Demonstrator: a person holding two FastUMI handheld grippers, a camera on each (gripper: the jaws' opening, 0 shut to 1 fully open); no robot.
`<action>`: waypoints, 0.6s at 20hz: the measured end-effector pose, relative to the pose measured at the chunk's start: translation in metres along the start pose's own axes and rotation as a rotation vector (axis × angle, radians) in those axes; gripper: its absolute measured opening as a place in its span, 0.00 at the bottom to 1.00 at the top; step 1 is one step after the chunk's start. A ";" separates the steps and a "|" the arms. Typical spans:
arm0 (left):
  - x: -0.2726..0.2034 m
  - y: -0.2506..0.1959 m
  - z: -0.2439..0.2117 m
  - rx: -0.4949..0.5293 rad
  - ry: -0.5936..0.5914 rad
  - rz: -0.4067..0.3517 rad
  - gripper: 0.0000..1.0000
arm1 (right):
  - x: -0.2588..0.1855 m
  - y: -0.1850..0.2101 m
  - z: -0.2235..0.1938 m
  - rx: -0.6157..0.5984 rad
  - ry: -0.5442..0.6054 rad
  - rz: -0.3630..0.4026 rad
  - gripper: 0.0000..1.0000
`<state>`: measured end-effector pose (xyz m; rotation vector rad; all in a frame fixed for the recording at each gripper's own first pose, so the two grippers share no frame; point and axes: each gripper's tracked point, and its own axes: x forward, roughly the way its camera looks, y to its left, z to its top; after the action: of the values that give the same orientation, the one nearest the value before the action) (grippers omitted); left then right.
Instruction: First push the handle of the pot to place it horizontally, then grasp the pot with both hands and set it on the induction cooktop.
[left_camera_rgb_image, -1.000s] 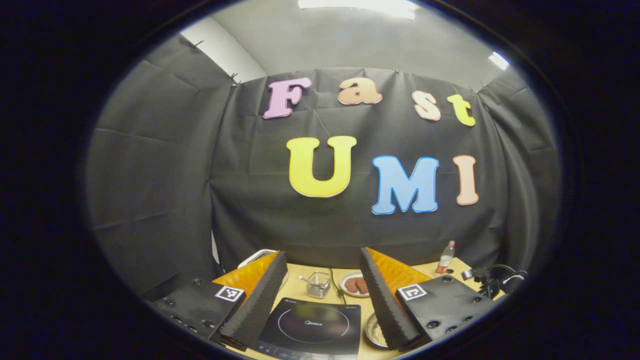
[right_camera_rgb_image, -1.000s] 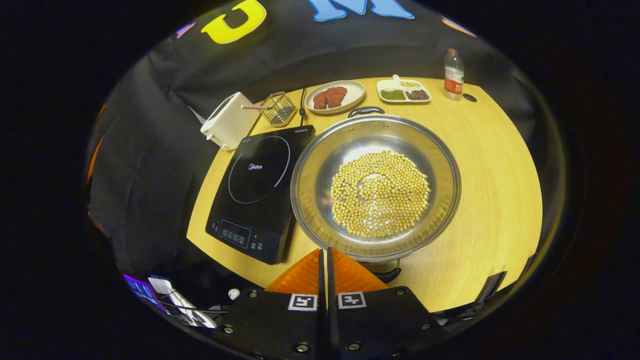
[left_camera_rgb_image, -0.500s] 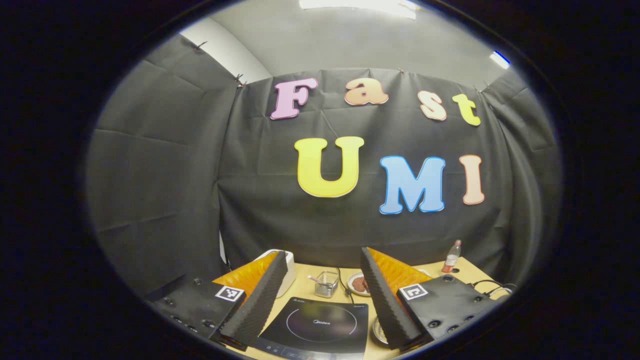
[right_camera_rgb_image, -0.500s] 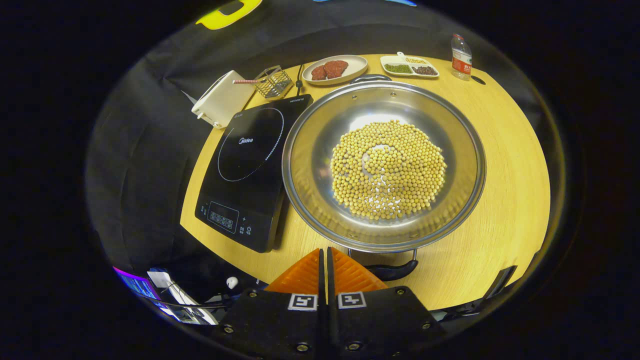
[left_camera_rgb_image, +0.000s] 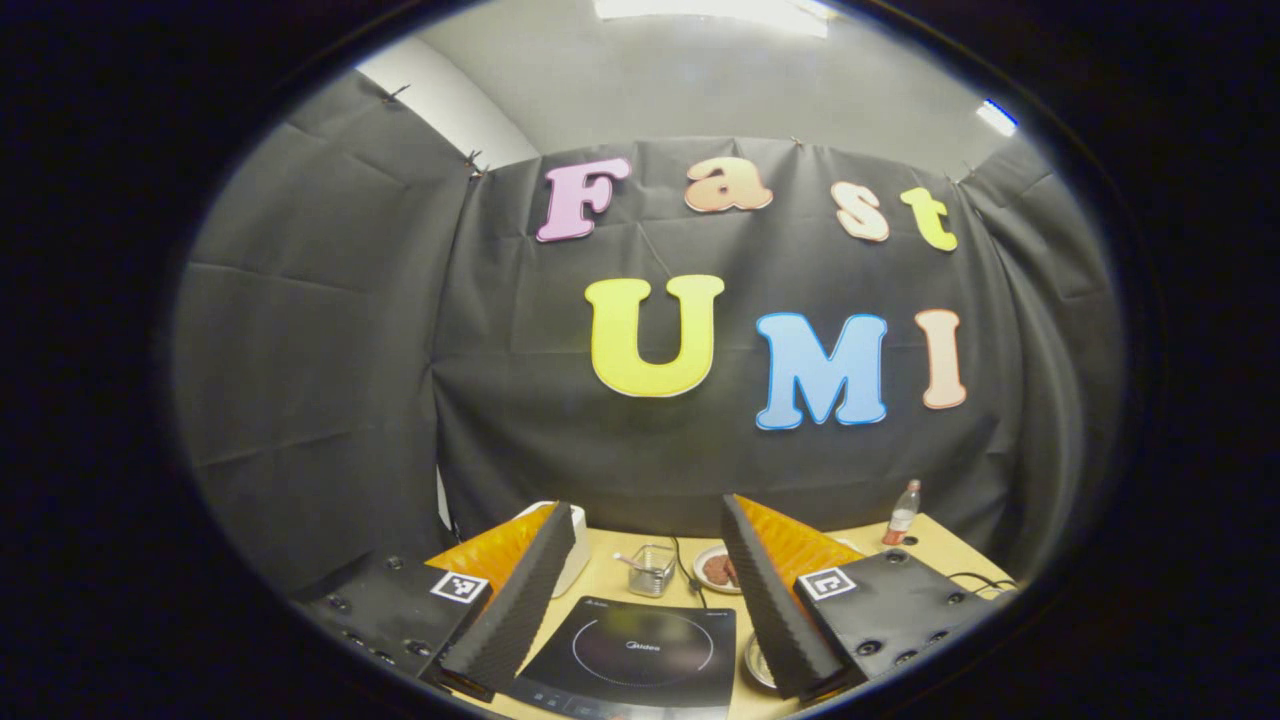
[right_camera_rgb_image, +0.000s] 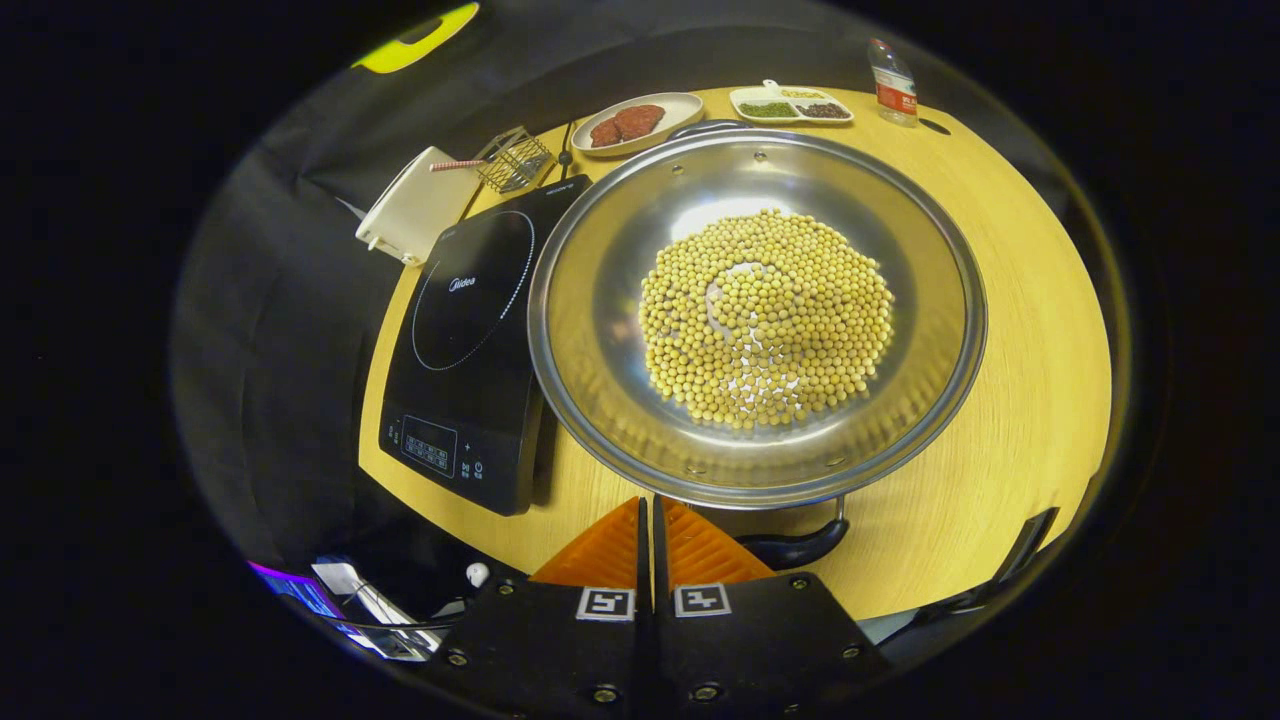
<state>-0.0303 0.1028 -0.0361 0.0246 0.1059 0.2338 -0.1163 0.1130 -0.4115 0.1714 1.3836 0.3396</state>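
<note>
- The left gripper (left_camera_rgb_image: 645, 600) is held roughly level above the induction cooktop (left_camera_rgb_image: 640, 655), pointing toward the booth's back wall.
- Its 2 fingers stand wide apart, with the cooktop's near half showing in the gap between them; nothing is held.
- The left finger (left_camera_rgb_image: 515, 600) and the other one lean outward from base to tip.
- The right gripper (right_camera_rgb_image: 650, 530) is tilted steeply downward, to the near right of the cooktop (right_camera_rgb_image: 470, 340).
- Its 2 fingers are pressed together with only a thin seam between them, and nothing is clamped in that seam.
</note>
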 end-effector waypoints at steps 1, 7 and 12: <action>0.001 -0.002 0.000 0.001 0.000 -0.005 0.99 | 0.000 -0.002 0.000 0.004 -0.001 -0.002 0.00; 0.007 -0.021 0.003 0.002 -0.006 -0.048 0.99 | -0.004 -0.016 0.000 0.031 -0.013 -0.018 0.00; 0.010 -0.044 0.004 0.023 -0.004 -0.094 0.99 | -0.010 -0.031 0.002 0.054 -0.031 -0.037 0.00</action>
<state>-0.0101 0.0625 -0.0349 0.0425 0.1055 0.1386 -0.1120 0.0809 -0.4115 0.1943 1.3644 0.2685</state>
